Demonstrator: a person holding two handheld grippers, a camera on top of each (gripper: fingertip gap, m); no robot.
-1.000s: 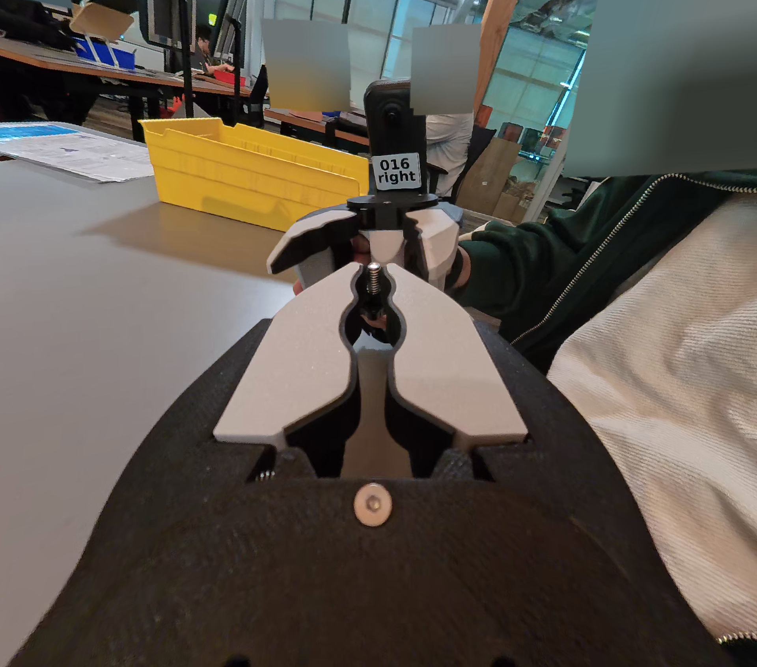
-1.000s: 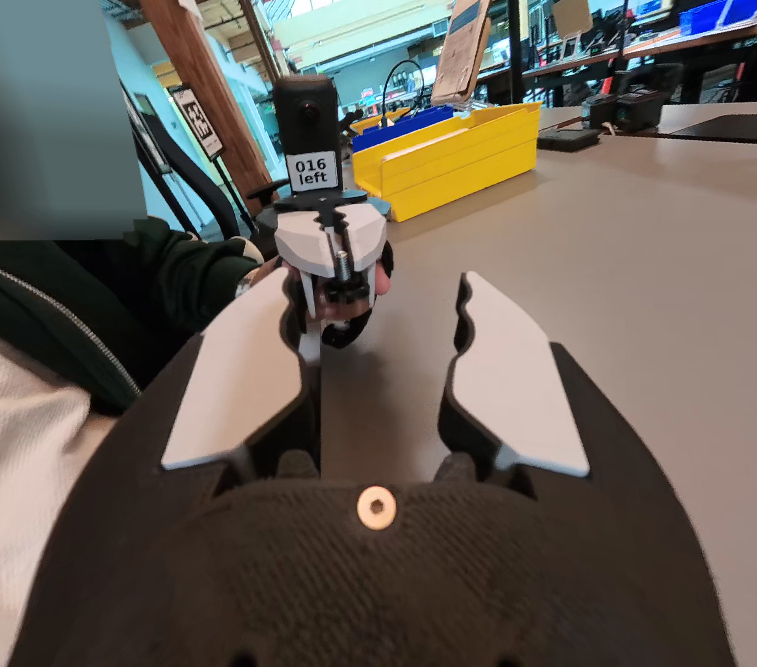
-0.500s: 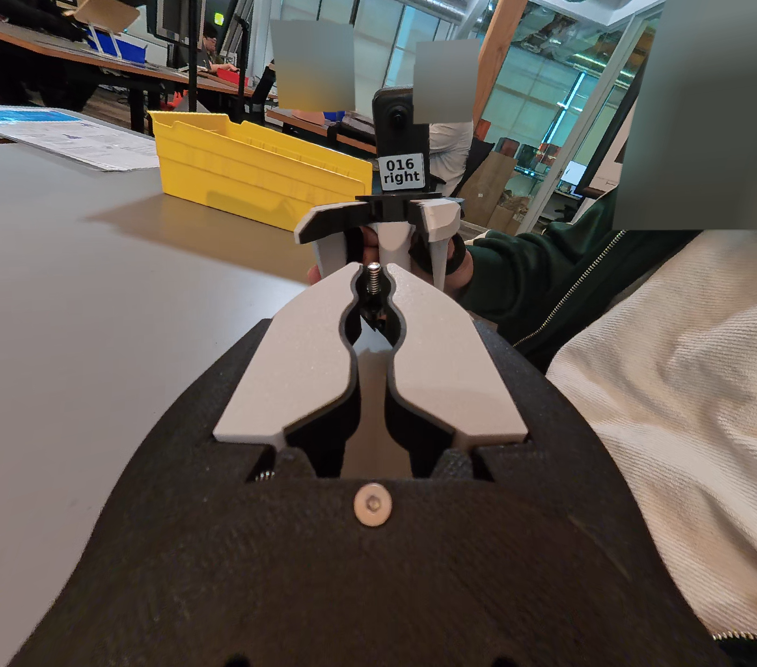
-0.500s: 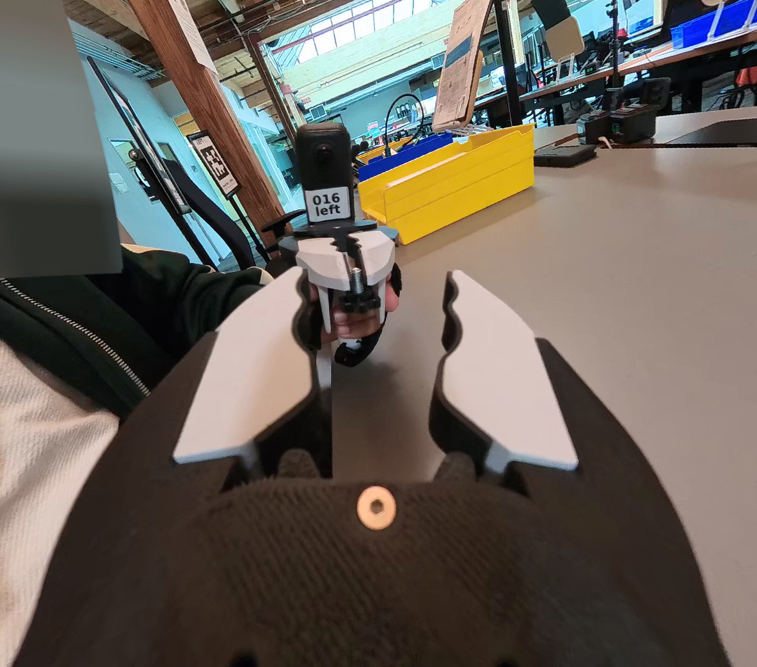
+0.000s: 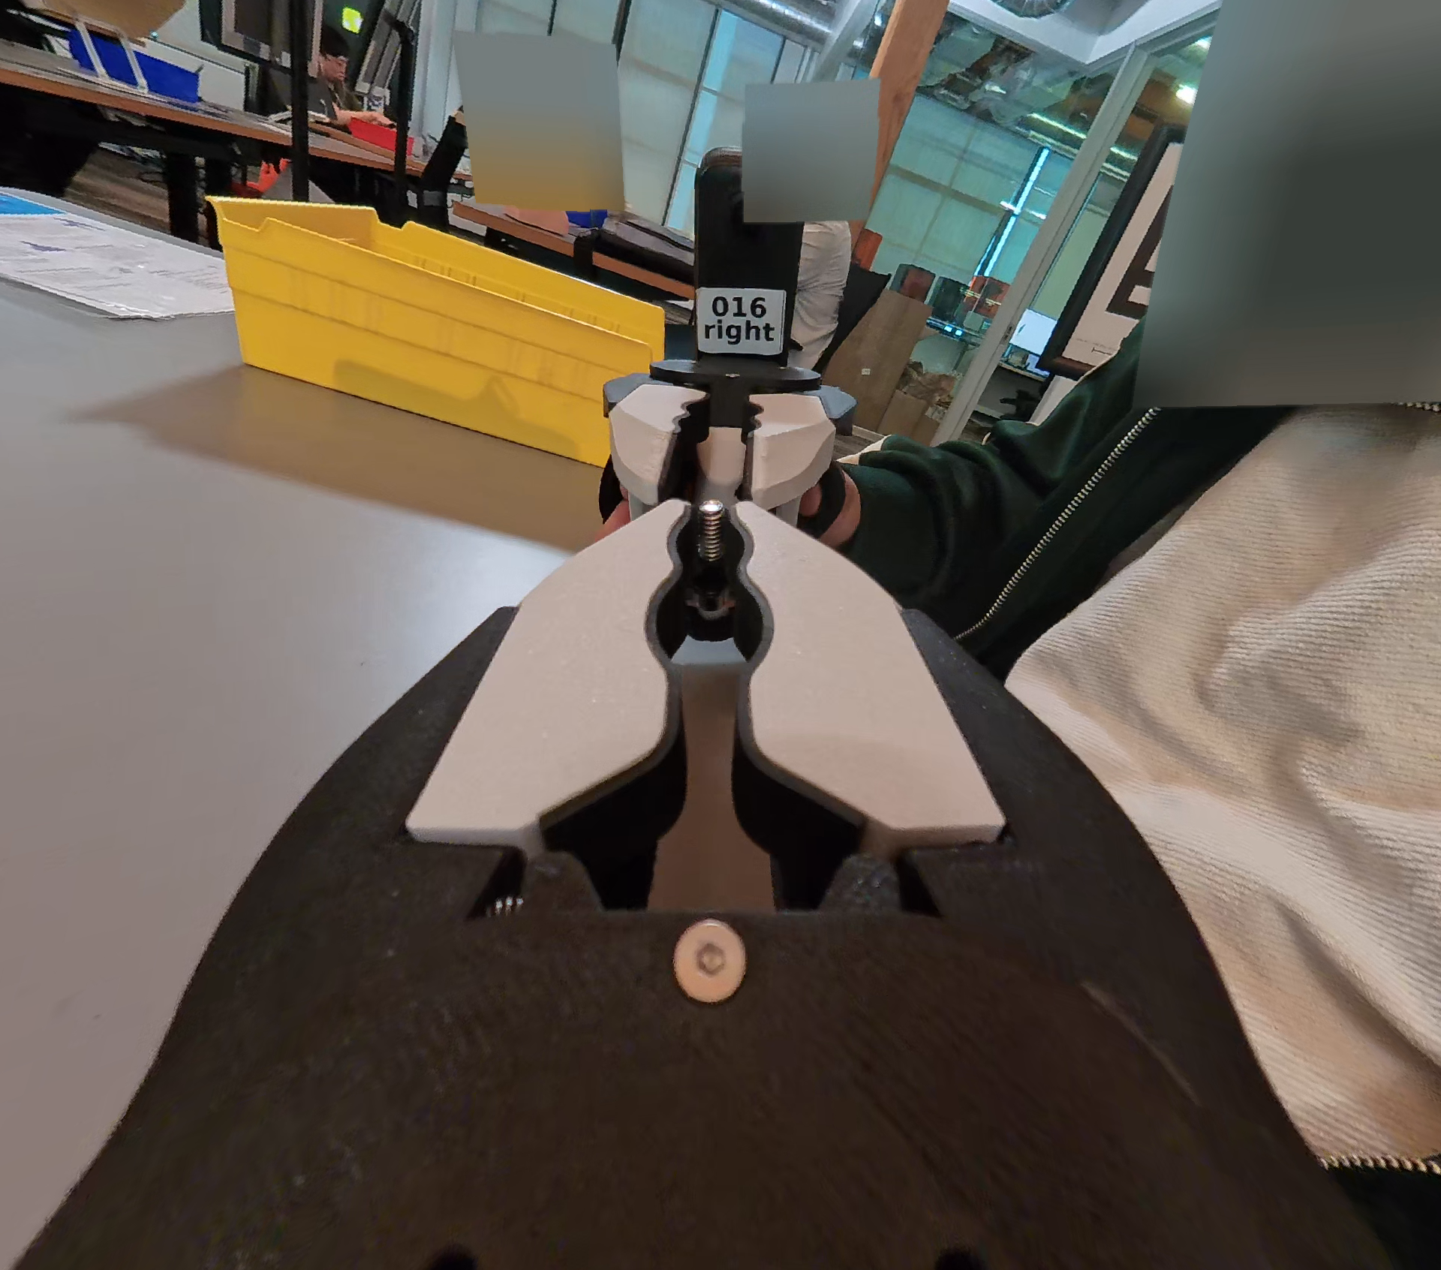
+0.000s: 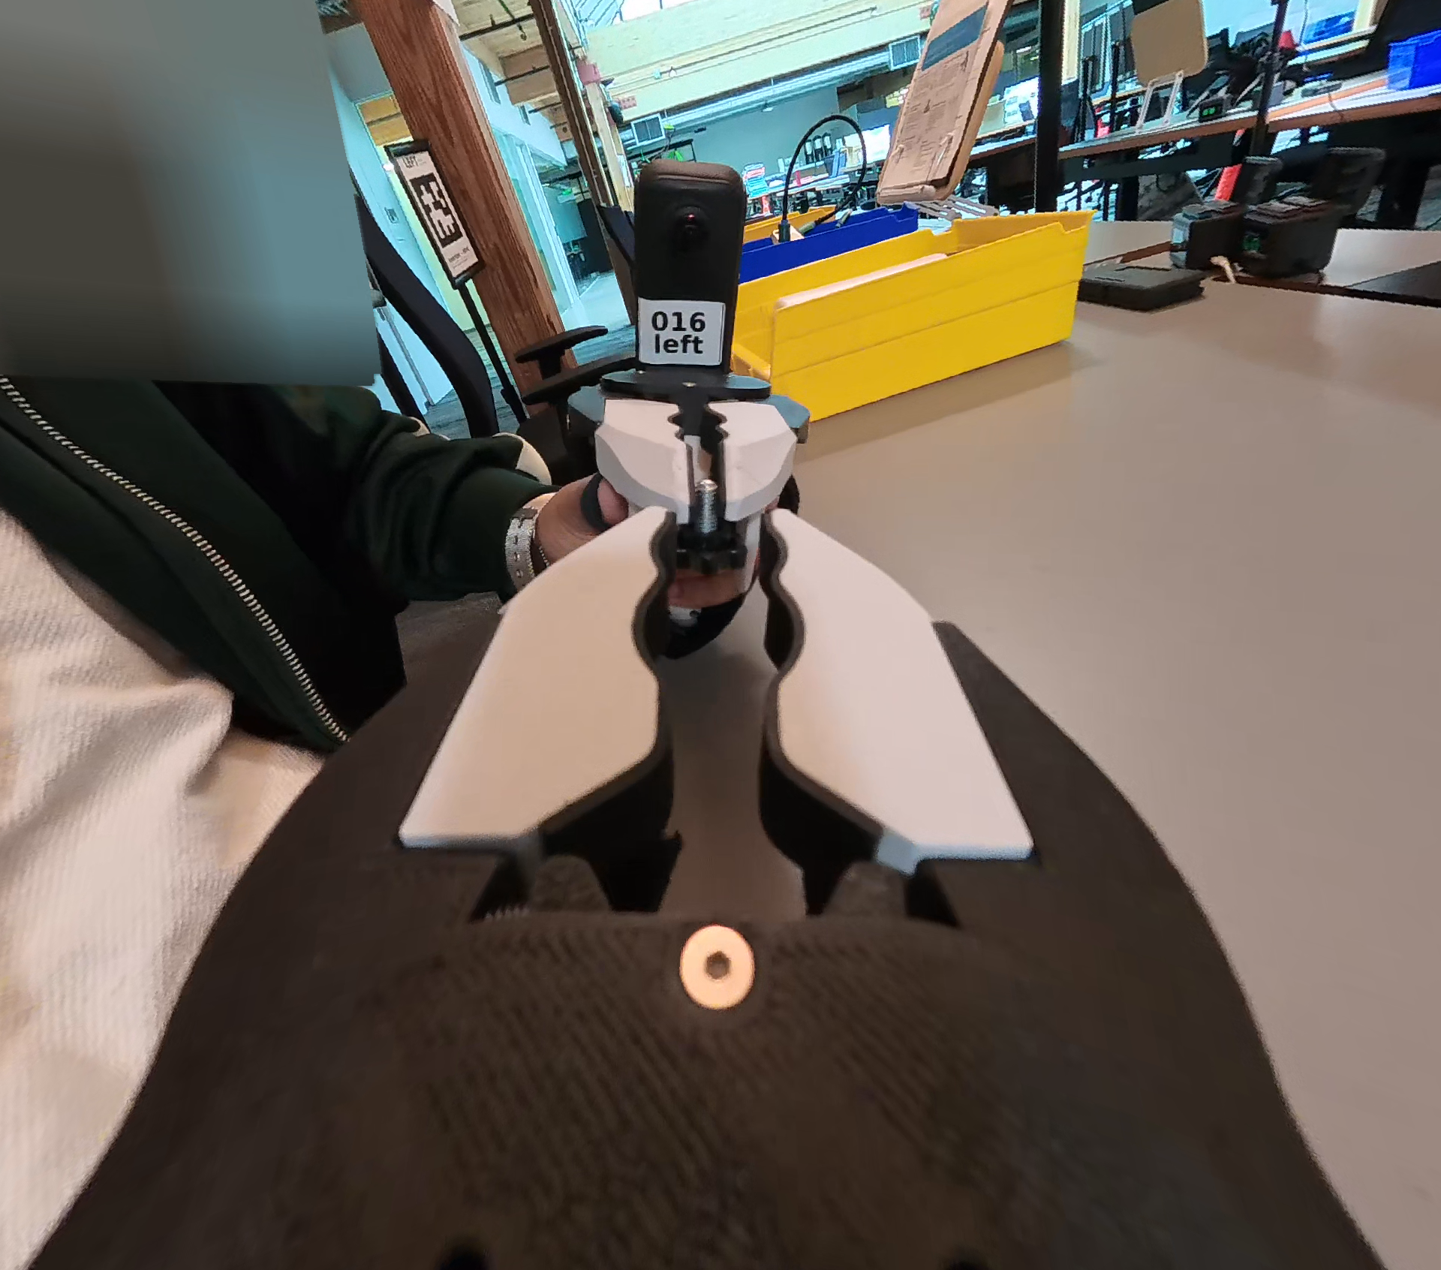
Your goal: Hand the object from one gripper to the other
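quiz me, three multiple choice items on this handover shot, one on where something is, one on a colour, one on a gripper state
1. Where is the screw?
A. lying on the table
B. between the left gripper's fingers
C. inside the bin

2. What colour is the nearest bin on the table?
A. yellow
B. red
C. green

3. How do the right gripper's fingers stand?
A. clamped tight on the screw
B. closed on nothing
C. apart, either side of the screw

Answers:
1 B: the left wrist view shows the left gripper shut on it, thread pointing up.
2 A: both views show a yellow bin.
3 C: in the right wrist view a gap shows between each finger and the screw.
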